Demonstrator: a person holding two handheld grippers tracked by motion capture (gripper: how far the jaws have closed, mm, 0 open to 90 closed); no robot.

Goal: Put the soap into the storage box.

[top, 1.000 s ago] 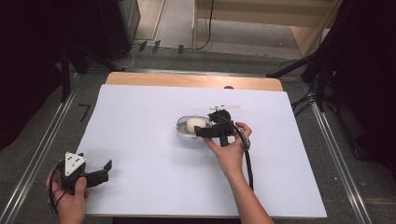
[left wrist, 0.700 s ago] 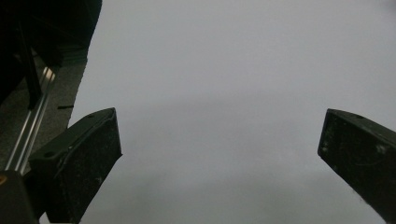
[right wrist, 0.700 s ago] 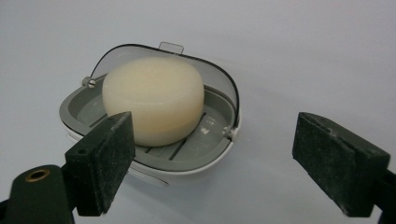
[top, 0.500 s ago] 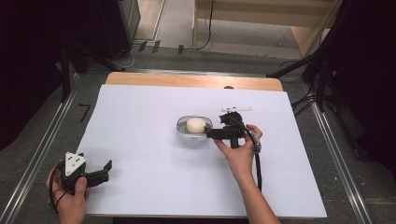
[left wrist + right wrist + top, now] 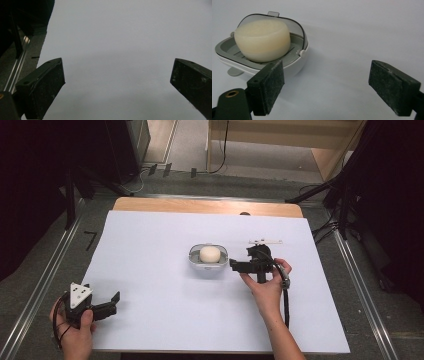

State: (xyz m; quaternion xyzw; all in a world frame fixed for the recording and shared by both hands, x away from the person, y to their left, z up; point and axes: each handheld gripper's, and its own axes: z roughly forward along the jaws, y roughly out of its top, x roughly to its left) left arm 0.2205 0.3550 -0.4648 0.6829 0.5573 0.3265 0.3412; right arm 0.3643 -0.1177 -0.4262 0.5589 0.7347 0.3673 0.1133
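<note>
Right hand-held gripper point(image 5: 325, 87) sits released, jaws apart with nothing between, just right of the soap dish point(image 5: 208, 261) mid-bench. The soap bar point(image 5: 262, 40) looks stiff and probably slick, so I'd pinch its flat sides. Left hand-held gripper point(image 5: 102, 309) idles open near-left.

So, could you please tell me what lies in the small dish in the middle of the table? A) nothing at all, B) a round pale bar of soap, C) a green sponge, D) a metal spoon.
B: a round, cream-coloured bar of soap sits on the grey slotted tray inside the dish, whose clear lid stands open behind it.
</note>
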